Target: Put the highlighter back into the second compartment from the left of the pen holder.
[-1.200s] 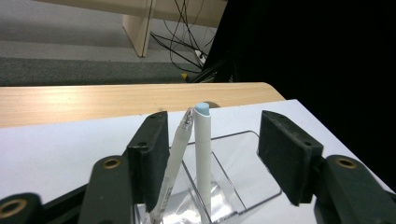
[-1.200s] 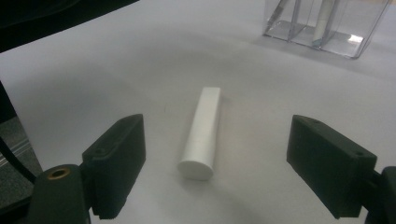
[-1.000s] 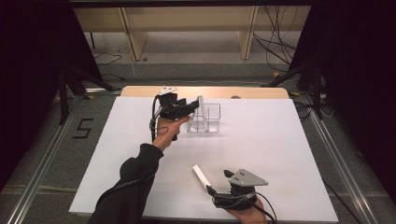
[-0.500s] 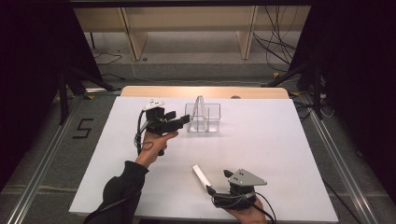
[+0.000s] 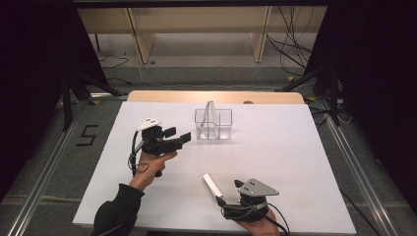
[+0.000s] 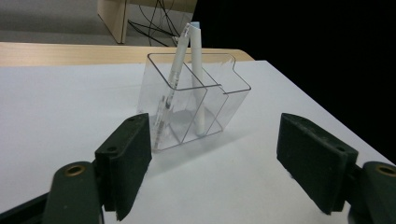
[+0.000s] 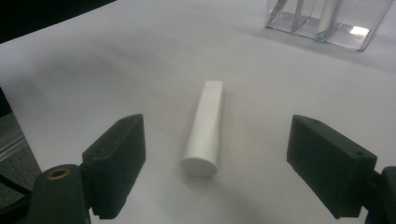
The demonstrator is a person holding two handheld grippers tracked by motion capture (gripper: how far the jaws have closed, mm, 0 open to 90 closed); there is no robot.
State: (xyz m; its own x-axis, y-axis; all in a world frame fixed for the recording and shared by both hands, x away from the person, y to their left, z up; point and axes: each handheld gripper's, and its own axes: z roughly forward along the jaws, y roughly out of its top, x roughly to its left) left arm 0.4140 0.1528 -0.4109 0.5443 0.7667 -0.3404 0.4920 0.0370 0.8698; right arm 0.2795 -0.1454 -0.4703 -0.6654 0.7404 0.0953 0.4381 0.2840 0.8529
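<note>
Landmark: clear plastic organiser box with divided compartments (image 5: 213,124), standing upright toward the far middle of the white tabletop (image 5: 295,162).
In the box: a thin white pen (image 6: 173,74) and a thicker white stick (image 6: 197,79) lean in its compartments, tips above the rim; the dividers keep them standing.
Left claw (image 5: 178,138): just to the left of the box, pointing at it; its jaws have just been opening and stand apart with nothing between them, which reads as a release of something into the box followed by a retreat.
White cylindrical tube (image 5: 212,185): lies flat on the tabletop, well nearer the person than the box, its long axis running toward the box.
Right claw (image 5: 222,201): at the tube's near end, jaws spread wide to either side of it in the right gripper view (image 7: 212,172), not touching it; lined up along the tube, probably ready to close on it.
Judgement: the tube is likely next for the box.
</note>
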